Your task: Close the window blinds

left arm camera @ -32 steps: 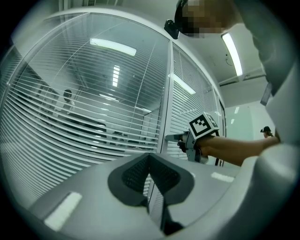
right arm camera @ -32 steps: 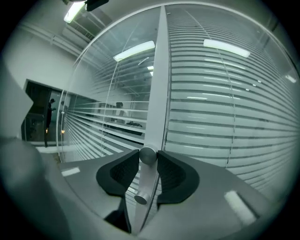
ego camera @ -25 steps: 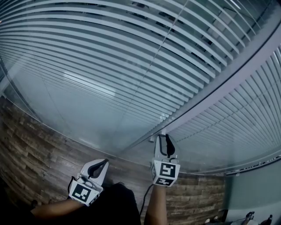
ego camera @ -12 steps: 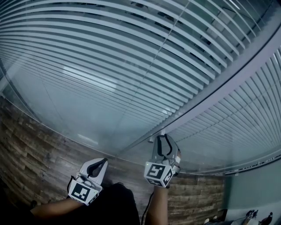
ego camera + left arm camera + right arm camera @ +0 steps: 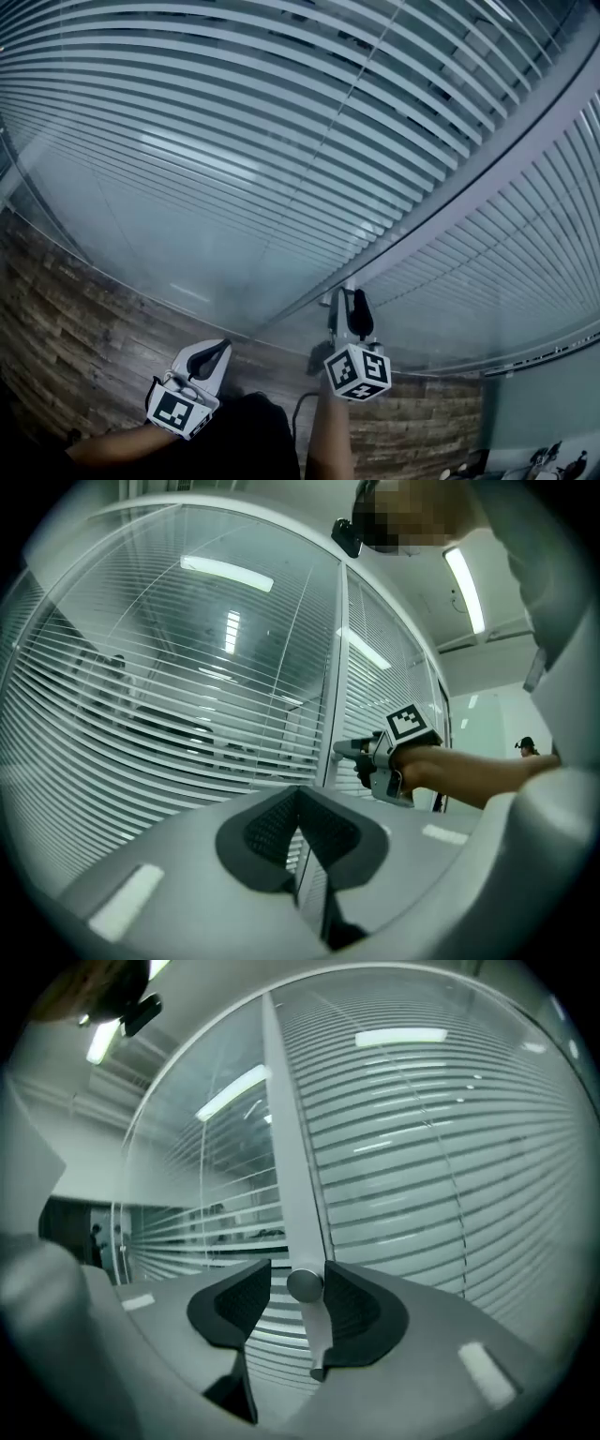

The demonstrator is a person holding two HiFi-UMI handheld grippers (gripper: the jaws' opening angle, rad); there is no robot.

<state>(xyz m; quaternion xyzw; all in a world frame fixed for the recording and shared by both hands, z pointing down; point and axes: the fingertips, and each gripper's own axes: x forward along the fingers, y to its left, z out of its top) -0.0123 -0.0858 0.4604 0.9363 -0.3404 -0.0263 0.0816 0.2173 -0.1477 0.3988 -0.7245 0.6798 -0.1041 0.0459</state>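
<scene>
Right gripper view, knob (image 5: 304,1285) between just-opening jaws

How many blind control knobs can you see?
1: the knob on the frame post, between the jaws of the right tool, which have just been opening. Others may be hidden.

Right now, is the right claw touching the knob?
Cannot tell. Right gripper view: the right claw's jaws have just been opening around the knob, clear of one pad, maybe brushing the other.
</scene>
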